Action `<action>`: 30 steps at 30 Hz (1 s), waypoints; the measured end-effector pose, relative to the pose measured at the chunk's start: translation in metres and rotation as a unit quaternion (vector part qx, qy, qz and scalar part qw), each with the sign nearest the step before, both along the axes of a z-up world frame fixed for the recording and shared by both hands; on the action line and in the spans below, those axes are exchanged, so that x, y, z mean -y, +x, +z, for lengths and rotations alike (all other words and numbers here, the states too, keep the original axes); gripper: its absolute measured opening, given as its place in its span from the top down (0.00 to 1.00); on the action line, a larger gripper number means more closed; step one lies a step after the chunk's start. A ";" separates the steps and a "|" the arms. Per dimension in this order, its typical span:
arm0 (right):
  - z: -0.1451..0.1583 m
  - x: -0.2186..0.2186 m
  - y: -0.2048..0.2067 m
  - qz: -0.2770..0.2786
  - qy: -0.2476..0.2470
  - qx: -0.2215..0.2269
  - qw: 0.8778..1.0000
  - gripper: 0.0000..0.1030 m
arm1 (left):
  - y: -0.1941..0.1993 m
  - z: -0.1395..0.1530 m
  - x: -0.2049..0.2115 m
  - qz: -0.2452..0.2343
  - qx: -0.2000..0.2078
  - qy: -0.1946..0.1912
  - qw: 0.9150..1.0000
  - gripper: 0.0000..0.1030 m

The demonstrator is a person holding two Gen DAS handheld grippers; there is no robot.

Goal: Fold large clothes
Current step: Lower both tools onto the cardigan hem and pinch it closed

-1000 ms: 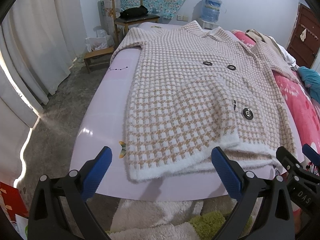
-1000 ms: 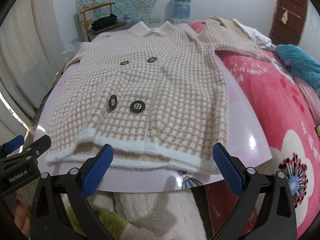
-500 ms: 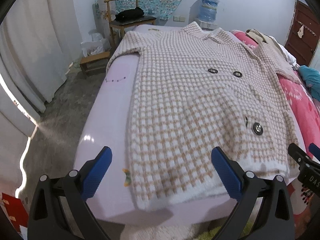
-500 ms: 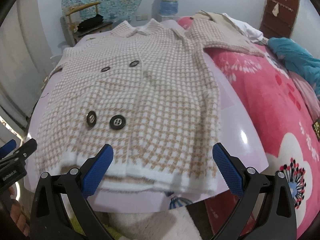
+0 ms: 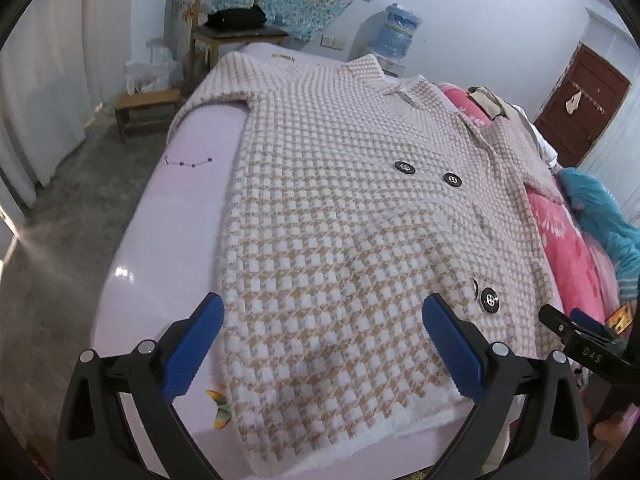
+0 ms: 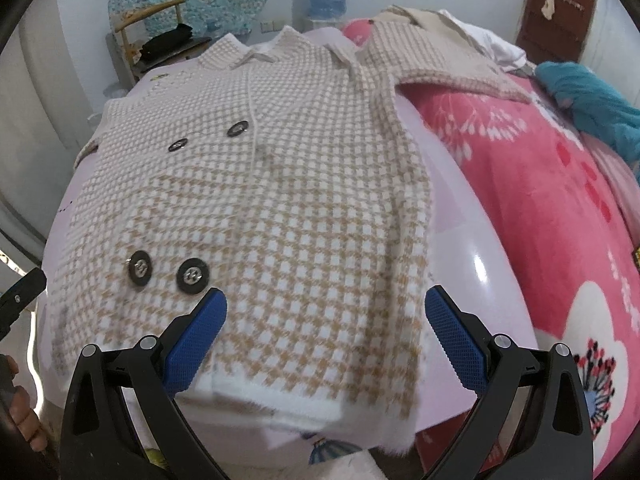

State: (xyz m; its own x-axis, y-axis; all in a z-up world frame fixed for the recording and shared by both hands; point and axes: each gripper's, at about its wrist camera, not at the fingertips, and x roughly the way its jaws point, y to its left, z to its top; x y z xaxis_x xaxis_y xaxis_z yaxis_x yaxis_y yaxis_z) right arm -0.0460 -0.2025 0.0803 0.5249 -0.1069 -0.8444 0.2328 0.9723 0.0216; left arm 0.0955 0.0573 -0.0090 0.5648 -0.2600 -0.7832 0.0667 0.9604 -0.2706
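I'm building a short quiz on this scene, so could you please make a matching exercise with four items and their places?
Things:
1. coat
2. black bag
3. water jug
4. teal cloth

Places:
A. on the wooden chair
B. on the pink blanket
C. spread flat on the bed
D. by the far wall

Pairs: 1-C, 2-A, 3-D, 4-B
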 end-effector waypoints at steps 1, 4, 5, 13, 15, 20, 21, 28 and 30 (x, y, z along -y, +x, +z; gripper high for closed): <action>-0.002 0.006 0.001 0.000 0.007 -0.001 1.000 0.07 | 0.002 -0.002 -0.003 0.003 -0.002 -0.006 1.000 0.05; -0.009 0.030 0.001 -0.008 0.042 -0.002 0.999 0.07 | 0.002 -0.006 -0.010 0.016 -0.002 0.003 1.000 0.05; -0.012 0.038 0.001 -0.011 0.053 -0.006 0.999 0.07 | 0.002 -0.008 -0.011 0.018 -0.003 0.014 1.000 0.05; -0.039 0.069 -0.005 -0.004 0.165 -0.027 0.986 0.18 | 0.000 -0.032 -0.016 0.005 -0.025 0.063 0.998 0.24; -0.039 0.069 -0.007 -0.004 0.171 -0.023 0.985 0.23 | 0.001 -0.038 -0.019 0.009 -0.038 0.055 0.998 0.33; -0.042 0.067 0.002 0.006 0.194 -0.013 0.981 0.44 | 0.005 -0.038 -0.020 0.011 -0.030 0.054 0.998 0.47; -0.042 0.066 0.003 0.005 0.193 -0.016 0.981 0.50 | 0.007 -0.038 -0.021 0.012 -0.030 0.054 0.998 0.50; -0.043 0.066 -0.011 0.007 0.164 -0.030 0.986 0.84 | 0.011 -0.038 -0.016 0.016 -0.020 0.085 0.996 0.76; -0.043 0.065 -0.011 0.010 0.144 -0.024 0.989 0.92 | 0.014 -0.037 -0.012 0.014 -0.018 0.091 0.996 0.89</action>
State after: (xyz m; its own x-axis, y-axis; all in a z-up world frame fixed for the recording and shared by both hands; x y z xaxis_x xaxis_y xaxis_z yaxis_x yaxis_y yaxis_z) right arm -0.0565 -0.2679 0.0376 0.4828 0.1515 -0.8625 0.2204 0.9322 0.2871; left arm 0.1097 0.0694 -0.0462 0.5407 -0.0968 -0.8356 0.0332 0.9950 -0.0938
